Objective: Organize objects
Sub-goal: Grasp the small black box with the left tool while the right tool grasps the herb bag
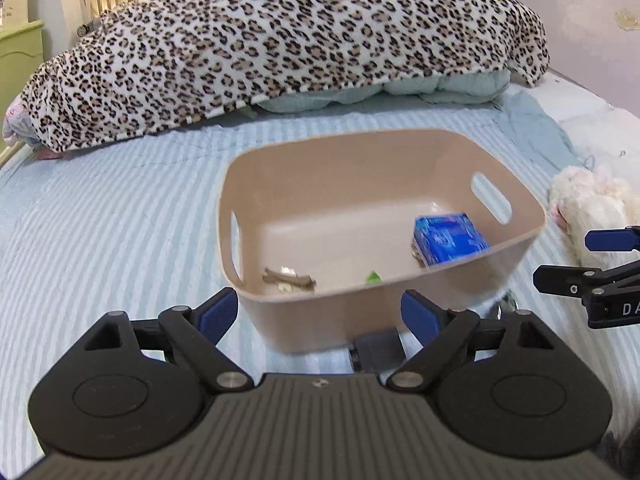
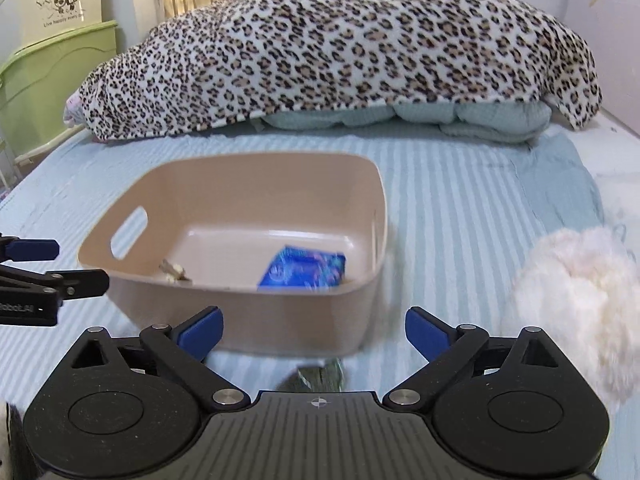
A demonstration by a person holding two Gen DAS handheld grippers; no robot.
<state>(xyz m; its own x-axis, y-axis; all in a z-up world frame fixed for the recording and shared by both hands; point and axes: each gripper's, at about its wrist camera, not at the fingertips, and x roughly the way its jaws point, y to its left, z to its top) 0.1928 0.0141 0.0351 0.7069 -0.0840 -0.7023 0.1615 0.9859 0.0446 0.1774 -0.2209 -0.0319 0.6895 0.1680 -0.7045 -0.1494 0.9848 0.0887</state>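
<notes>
Beige plastic bin (image 1: 400,308) sits on the striped blue bed (image 1: 100,220), a blue packet (image 1: 450,240) inside at 3 o'clock. Both the left claw (image 1: 318,312) and right claw (image 2: 314,330) hang spread, empty. White fluffy toy (image 2: 576,280) looks soft, light; pinch its middle.

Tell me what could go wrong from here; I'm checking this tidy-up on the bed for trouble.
1. The beige bin sits on soft bedding, so a nudge from the open left tongs might tip or slide it.
2. The fluffy white toy beside the open right tongs may squash or slip when gripped.
</notes>
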